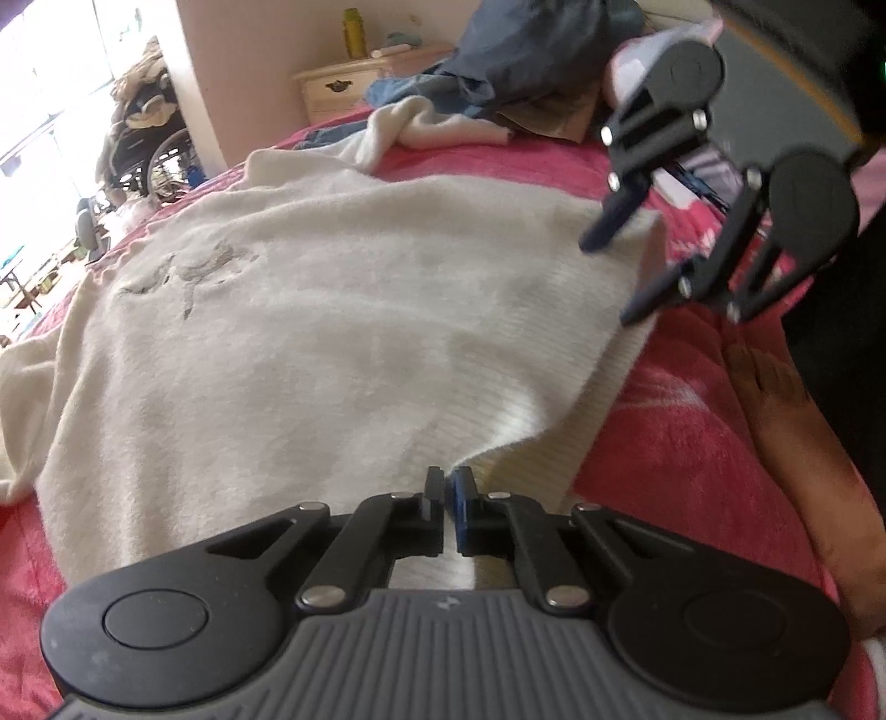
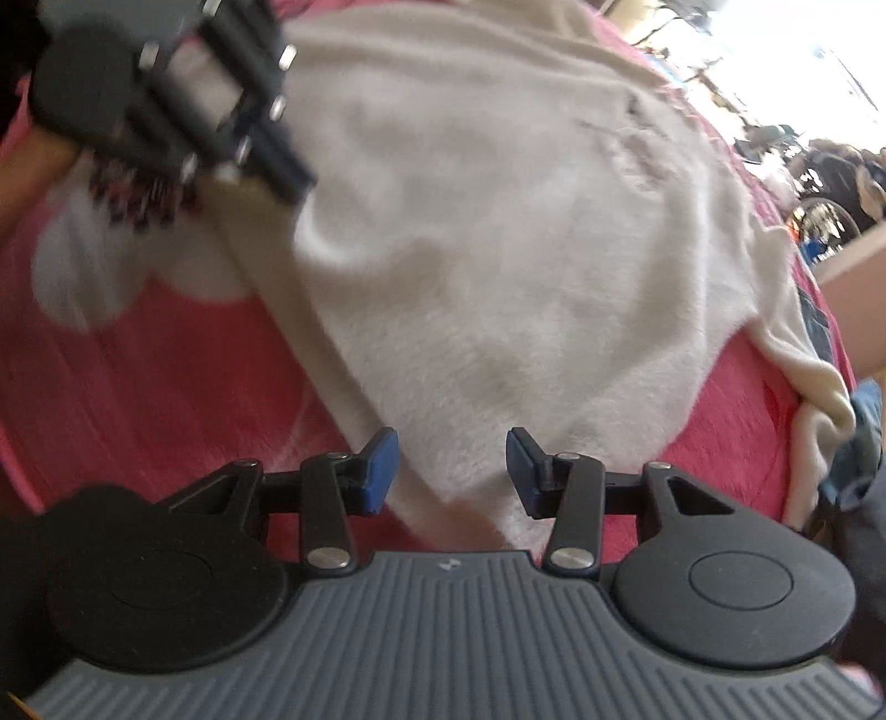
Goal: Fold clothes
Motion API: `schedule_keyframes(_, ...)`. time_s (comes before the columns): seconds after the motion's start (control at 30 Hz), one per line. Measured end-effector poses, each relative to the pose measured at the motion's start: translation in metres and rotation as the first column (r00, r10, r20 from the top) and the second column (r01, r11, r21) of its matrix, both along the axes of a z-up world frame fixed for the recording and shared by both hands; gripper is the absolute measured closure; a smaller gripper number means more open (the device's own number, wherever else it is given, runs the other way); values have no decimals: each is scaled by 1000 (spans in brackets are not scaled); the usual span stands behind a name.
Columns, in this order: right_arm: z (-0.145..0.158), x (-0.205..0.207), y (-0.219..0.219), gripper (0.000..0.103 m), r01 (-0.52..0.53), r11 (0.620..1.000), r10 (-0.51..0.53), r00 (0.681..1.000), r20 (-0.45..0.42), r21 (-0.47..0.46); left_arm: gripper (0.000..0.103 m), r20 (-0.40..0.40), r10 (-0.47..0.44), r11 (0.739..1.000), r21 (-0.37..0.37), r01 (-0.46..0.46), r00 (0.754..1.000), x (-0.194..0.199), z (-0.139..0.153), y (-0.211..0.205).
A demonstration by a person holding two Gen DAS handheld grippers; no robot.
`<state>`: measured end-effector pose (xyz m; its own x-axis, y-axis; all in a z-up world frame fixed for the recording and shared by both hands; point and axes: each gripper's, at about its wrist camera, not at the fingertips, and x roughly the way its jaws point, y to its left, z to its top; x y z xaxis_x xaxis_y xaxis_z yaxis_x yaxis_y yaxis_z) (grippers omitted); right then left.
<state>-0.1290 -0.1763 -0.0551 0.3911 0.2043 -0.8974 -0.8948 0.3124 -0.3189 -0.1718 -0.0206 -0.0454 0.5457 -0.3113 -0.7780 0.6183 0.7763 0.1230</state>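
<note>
Cream sweater (image 1: 332,343), no legible writing.

The sweater (image 1: 310,332) is cream with a faint grey motif on it. It lies on a pink bed (image 1: 664,443). Both claws are black with blue pads (image 2: 379,471) and grey ribbed bodies. Behind lies blue clothing (image 1: 520,50).

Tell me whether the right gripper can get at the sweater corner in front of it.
Probably yes: the right gripper is open, with the sweater corner between its fingers and nothing blocking it.
</note>
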Motion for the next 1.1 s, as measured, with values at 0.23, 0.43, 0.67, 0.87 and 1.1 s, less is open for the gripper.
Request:
schedule_keyframes(0.23,-8,-4,-7,60,-53,995,57,998,42,-79,100,13,47,999,-24,-46,999,7,4,6)
schedule_keyframes(0.43,-3,-8,-14,64,-58,995,65,995,81,-79,100,22,59,998,-30,-58,998,7,6,9)
schedule_keyframes(0.67,13,-2,-24,98,-17,1000,18,997,77,-7,101,40,-11,1000,-1,11,999,-4,1,8)
schedule_keyframes(0.87,16,-4,-28,99,-68,998,68,997,23,-6,102,38,-117,993,13,117,992,-17,-4,10)
schedule_keyframes(1.1,17,1,-28,100,-96,995,96,995,-11,-19,102,19,-203,979,30,203,979,-28,-12,6)
